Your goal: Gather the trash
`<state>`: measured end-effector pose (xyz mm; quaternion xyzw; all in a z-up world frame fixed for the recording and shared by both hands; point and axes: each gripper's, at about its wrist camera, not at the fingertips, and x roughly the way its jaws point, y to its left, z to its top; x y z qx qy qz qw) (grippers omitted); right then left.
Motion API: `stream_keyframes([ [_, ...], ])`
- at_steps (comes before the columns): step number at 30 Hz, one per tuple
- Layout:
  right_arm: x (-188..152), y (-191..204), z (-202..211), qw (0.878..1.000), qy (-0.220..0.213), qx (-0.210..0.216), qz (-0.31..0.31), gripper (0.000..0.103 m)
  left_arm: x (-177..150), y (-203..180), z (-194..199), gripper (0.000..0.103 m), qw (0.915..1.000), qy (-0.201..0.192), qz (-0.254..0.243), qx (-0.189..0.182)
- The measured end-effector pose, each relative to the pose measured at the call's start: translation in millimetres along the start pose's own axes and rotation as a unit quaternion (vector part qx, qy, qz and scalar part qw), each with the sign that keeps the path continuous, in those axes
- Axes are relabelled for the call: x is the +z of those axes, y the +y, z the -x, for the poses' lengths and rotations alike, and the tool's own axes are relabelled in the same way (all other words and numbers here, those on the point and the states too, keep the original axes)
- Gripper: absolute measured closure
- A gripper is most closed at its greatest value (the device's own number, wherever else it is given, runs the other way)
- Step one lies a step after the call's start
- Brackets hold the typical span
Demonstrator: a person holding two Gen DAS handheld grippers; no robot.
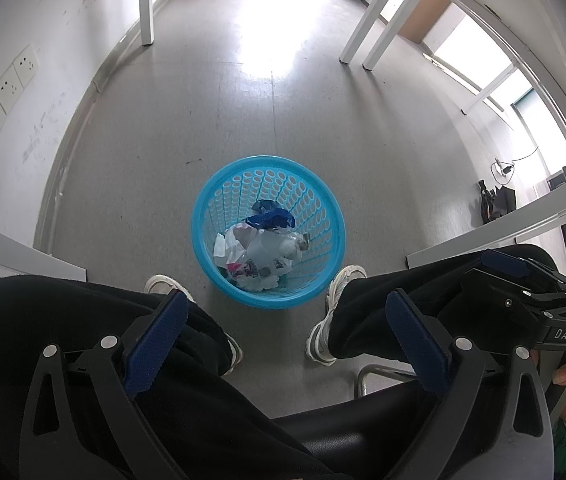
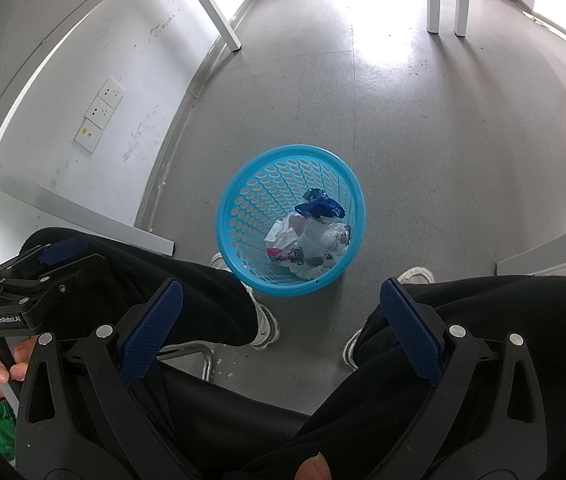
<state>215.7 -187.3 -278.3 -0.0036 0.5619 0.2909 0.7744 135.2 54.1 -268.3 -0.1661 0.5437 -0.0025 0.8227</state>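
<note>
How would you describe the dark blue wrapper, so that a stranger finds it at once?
Look at the grey floor between the seated person's white shoes, where a round blue perforated basket stands. Inside it, on top of the pile at the far side, lies the dark blue wrapper. The trash around it is mostly white crumpled paper and plastic.

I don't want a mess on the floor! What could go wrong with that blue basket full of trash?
The blue basket stands on the floor right between the person's white shoes, so a moving foot could tip it over. Its walls are full of holes, so small scraps might slip out. Both the left gripper and right gripper are open and empty above the knees; reaching down, a finger could snag the rim and drag the basket.
</note>
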Motion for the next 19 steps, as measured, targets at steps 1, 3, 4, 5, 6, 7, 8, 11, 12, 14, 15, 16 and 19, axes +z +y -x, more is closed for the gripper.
stream_keyframes([
  [1, 0.6, -0.4, 0.2, 1.0, 0.0, 0.0, 0.0, 0.009, 0.3, 0.1, -0.1, 0.006, 1.0, 0.0, 0.0, 0.0],
  [3, 0.1, -0.1, 0.0, 1.0, 0.0, 0.0, 0.0, 0.009, 0.6, 0.4, -0.1, 0.006, 1.0, 0.001, 0.0, 0.0],
  [4, 0.7, -0.5, 0.2, 1.0, 0.0, 0.0, 0.0, 0.009, -0.7, 0.1, -0.1, 0.006, 1.0, 0.001, 0.0, 0.001],
  [5, 0.8, -0.5, 0.3, 1.0, 0.0, 0.0, 0.0, 0.009, -0.2, 0.1, 0.0, 0.006, 1.0, 0.0, 0.0, 0.0],
  [6, 0.3, -0.1, 0.2, 1.0, 0.0, 0.0, 0.0, 0.009, 0.3, 0.3, 0.0, 0.006, 1.0, 0.0, 0.0, 0.0],
  [7, 1.0, -0.8, 0.4, 1.0, 0.0, 0.0, 0.0, 0.009, 0.6, 0.4, 0.0, 0.006, 1.0, 0.001, 0.0, 0.001],
  [8, 1.1, -0.8, 0.4, 1.0, 0.0, 0.0, 0.0, 0.009, 0.3, 0.3, -0.1, 0.006, 1.0, 0.001, 0.0, 0.001],
  [11, 0.7, -0.5, 0.3, 1.0, 0.0, 0.0, 0.0, 0.009, -1.5, 0.8, -1.0, 0.006, 1.0, 0.003, 0.001, 0.002],
  [12, 1.2, -0.7, 0.4, 1.0, 0.0, 0.0, 0.0, 0.009, -2.9, 0.8, -1.5, 0.006, 1.0, 0.004, 0.002, 0.001],
  [14, 0.8, -0.4, 0.3, 1.0, 0.0, 0.0, 0.0, 0.009, -5.3, 1.7, -3.2, 0.006, 1.0, 0.006, 0.004, -0.001],
  [15, 1.4, -0.9, 0.5, 1.0, 0.0, 0.0, 0.0, 0.009, -7.3, 1.7, -3.4, 0.006, 1.0, 0.007, 0.004, 0.0],
  [16, 1.4, -0.8, 0.5, 1.0, 0.0, 0.0, 0.0, 0.009, -6.8, 2.1, -3.7, 0.006, 1.0, 0.007, 0.005, 0.0],
  [19, 1.3, -0.7, 0.5, 1.0, 0.0, 0.0, 0.0, 0.009, -7.0, 2.4, -4.3, 0.006, 1.0, 0.008, 0.005, -0.001],
])
